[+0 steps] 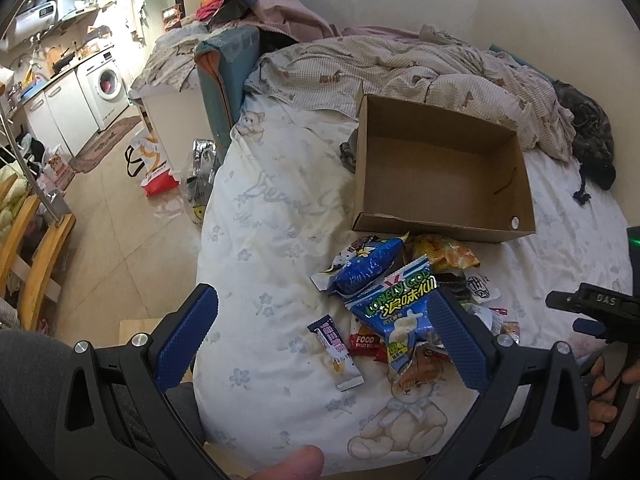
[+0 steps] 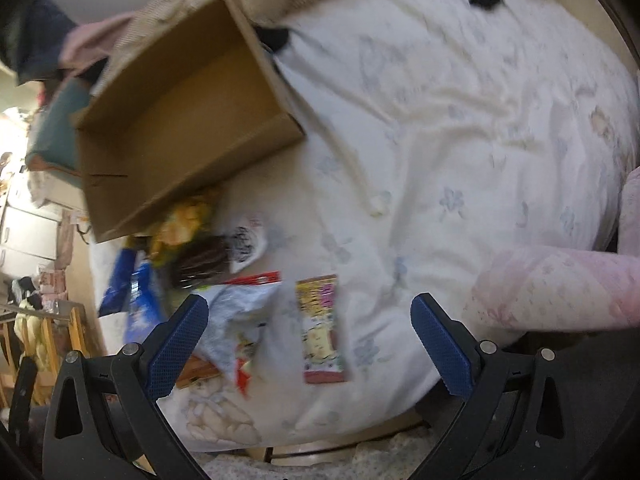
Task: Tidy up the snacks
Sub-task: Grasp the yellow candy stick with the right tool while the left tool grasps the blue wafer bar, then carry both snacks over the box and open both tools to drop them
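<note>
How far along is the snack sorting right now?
Nothing looks done: the cardboard box is empty. Nothing in hand either: the left tongs and right tongs are both open. Left to do: the whole snack pile on the bed, including the separate yellow-and-pink packet.

One cardboard box (image 1: 442, 168) sits open on the bed, with nothing in it. In front of it lies a heap of snack packets (image 1: 404, 304), about ten as far as I can count, since several overlap. Two of them are blue bags, one is yellow, and one slim bar wrapper (image 1: 336, 354) lies apart. Two grippers, both spread wide.
</note>
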